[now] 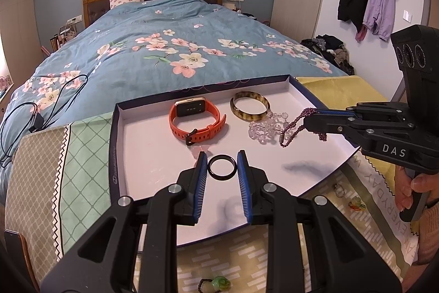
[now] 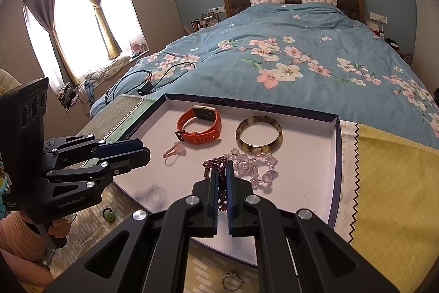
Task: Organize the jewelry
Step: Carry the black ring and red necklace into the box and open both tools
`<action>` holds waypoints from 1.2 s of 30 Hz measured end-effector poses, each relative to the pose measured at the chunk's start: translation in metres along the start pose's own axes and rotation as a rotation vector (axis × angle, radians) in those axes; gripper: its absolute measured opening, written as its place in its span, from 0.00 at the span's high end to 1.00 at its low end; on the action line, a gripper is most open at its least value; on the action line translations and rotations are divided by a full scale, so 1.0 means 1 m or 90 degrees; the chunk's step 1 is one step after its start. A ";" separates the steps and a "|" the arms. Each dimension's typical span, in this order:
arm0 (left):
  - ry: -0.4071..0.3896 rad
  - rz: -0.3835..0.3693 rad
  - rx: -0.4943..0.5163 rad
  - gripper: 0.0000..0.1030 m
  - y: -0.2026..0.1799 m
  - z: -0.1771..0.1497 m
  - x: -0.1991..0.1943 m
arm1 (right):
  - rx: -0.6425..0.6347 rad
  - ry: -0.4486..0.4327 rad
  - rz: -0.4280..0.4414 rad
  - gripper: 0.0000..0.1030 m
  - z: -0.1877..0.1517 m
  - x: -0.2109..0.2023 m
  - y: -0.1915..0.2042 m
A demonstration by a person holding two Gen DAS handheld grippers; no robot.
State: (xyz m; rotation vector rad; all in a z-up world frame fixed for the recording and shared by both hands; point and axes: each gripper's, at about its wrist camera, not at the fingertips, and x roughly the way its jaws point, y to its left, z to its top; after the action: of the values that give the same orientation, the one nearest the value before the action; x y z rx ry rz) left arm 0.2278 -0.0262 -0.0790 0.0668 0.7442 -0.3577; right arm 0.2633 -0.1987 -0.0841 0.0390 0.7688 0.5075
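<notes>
A white tray [image 1: 153,150] with a dark rim holds an orange watch [image 1: 196,118], a tortoiseshell bangle [image 1: 249,106] and a clear bead bracelet [image 1: 264,129]. My left gripper [image 1: 221,168] is shut on a black ring [image 1: 221,169] and holds it above the tray floor. My right gripper [image 2: 222,175] is shut on a purple bead bracelet [image 2: 216,164], which hangs over the tray's right part; it also shows in the left wrist view [image 1: 295,128]. A pink ring [image 2: 174,151] lies in the tray [image 2: 301,183] near the watch [image 2: 199,125].
The tray sits on patterned cloths at the foot of a bed [image 1: 170,45]. A silver ring [image 2: 231,280], a green charm ring [image 1: 216,283] and a yellow-green charm [image 1: 356,203] lie on the cloth before the tray. A black cable [image 1: 41,111] lies on the bed.
</notes>
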 end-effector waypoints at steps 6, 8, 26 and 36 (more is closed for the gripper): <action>0.004 0.004 -0.006 0.78 0.001 0.002 0.005 | 0.008 0.005 0.002 0.97 -0.001 0.005 -0.003; 0.005 0.005 -0.006 0.78 0.001 0.002 0.006 | 0.011 0.007 0.001 0.97 -0.001 0.006 -0.004; 0.027 0.018 -0.007 0.78 0.002 0.003 0.026 | 0.024 0.022 -0.006 0.96 -0.001 0.016 -0.012; 0.033 0.027 -0.009 0.78 0.003 0.005 0.035 | 0.028 0.033 -0.012 0.96 0.001 0.023 -0.014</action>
State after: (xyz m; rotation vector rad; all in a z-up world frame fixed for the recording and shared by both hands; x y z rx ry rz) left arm 0.2556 -0.0341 -0.0988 0.0783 0.7955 -0.3105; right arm 0.2834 -0.2001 -0.1017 0.0594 0.8300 0.4748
